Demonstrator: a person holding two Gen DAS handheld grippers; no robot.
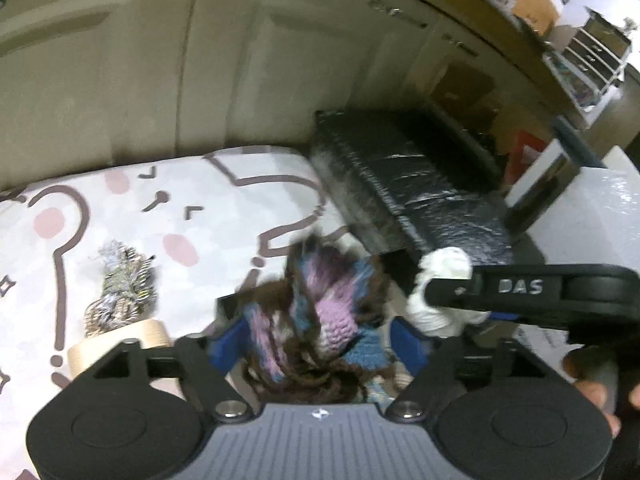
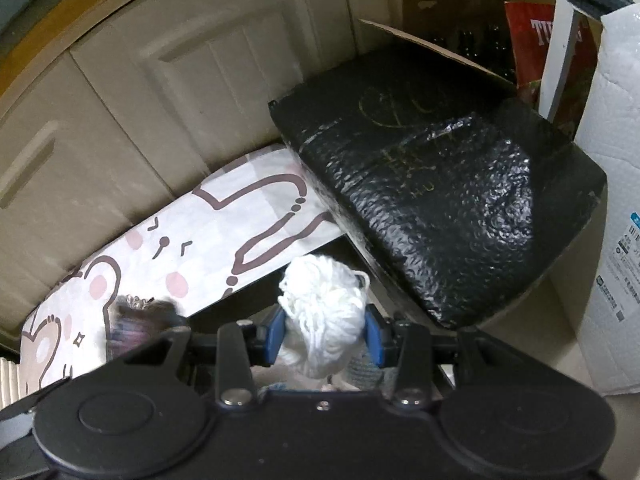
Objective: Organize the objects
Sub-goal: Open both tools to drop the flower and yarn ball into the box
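My left gripper (image 1: 316, 340) is shut on a skein of purple, blue and brown yarn (image 1: 320, 312), held above the edge of a cartoon-print cloth (image 1: 160, 216). My right gripper (image 2: 325, 338) is shut on a white yarn skein (image 2: 324, 312); it also shows in the left wrist view (image 1: 440, 292), to the right of the left gripper. The multicolour yarn shows blurred at the lower left of the right wrist view (image 2: 136, 328). A grey-white yarn skein on a cardboard cone (image 1: 120, 292) lies on the cloth to the left.
A black bubble-wrapped box (image 2: 440, 208) sits to the right of the cloth. A white paper-towel pack (image 2: 612, 200) stands at far right. Beige cabinet doors (image 2: 160, 100) run behind. A red bag (image 2: 532, 48) and cardboard lie behind the box.
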